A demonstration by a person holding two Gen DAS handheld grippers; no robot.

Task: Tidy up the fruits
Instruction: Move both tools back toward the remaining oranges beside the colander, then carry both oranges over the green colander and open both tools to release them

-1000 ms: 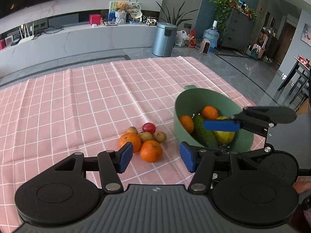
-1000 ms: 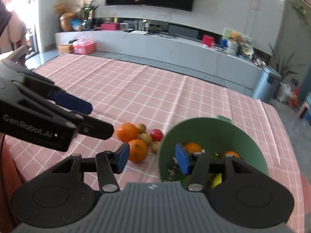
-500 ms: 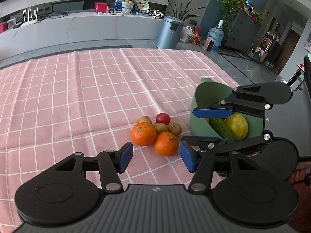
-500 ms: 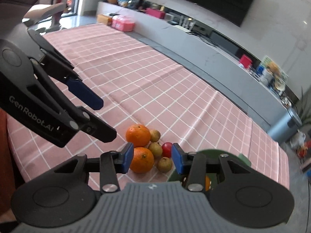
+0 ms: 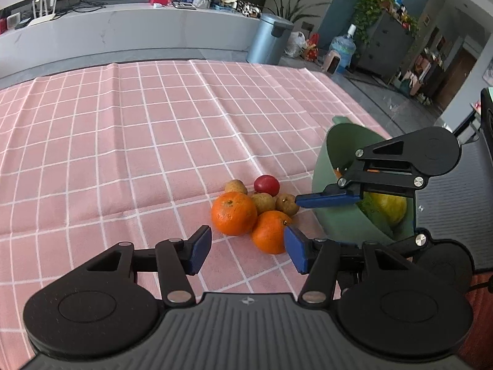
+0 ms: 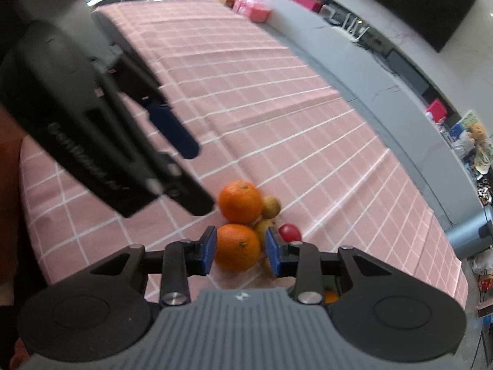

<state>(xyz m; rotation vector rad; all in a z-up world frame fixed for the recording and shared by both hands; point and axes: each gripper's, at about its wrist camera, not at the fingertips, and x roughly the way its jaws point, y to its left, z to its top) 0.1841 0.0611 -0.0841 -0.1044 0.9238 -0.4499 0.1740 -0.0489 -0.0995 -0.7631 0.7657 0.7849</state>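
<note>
Looking along the left gripper (image 5: 248, 248), its blue-padded fingers (image 5: 200, 248) stand well apart with nothing between them, low in the frame over a bench covered by a pink checked cloth (image 5: 123, 141). Just above the gap lies a small heap of fruit: two oranges side by side, the left orange (image 5: 233, 213) and the near orange (image 5: 271, 232), the latter close beside the right-hand pad. Behind them sit three small brown fruits (image 5: 263, 202) and a red fruit (image 5: 266, 184). At the right of the frame a green bowl (image 5: 336, 222) holds a yellow fruit (image 5: 389, 207) and something green. The right gripper (image 5: 326, 199) reaches in from the right, across the bowl's near wall, one blue pad pointing at the heap.

In the right wrist view, the right gripper (image 6: 241, 251) sits at lower centre with its fingers (image 6: 209, 250) on either side of the near orange (image 6: 237, 251). The jaws have just been closing, and narrow gaps still show between pads and peel, so the orange is not gripped. The other orange (image 6: 240, 201) lies just above it, with brown fruits (image 6: 271, 206) and the red fruit (image 6: 289, 232) to the right. The left gripper (image 6: 197, 178), blurred, fills the upper left, its tips near the far orange.
</note>
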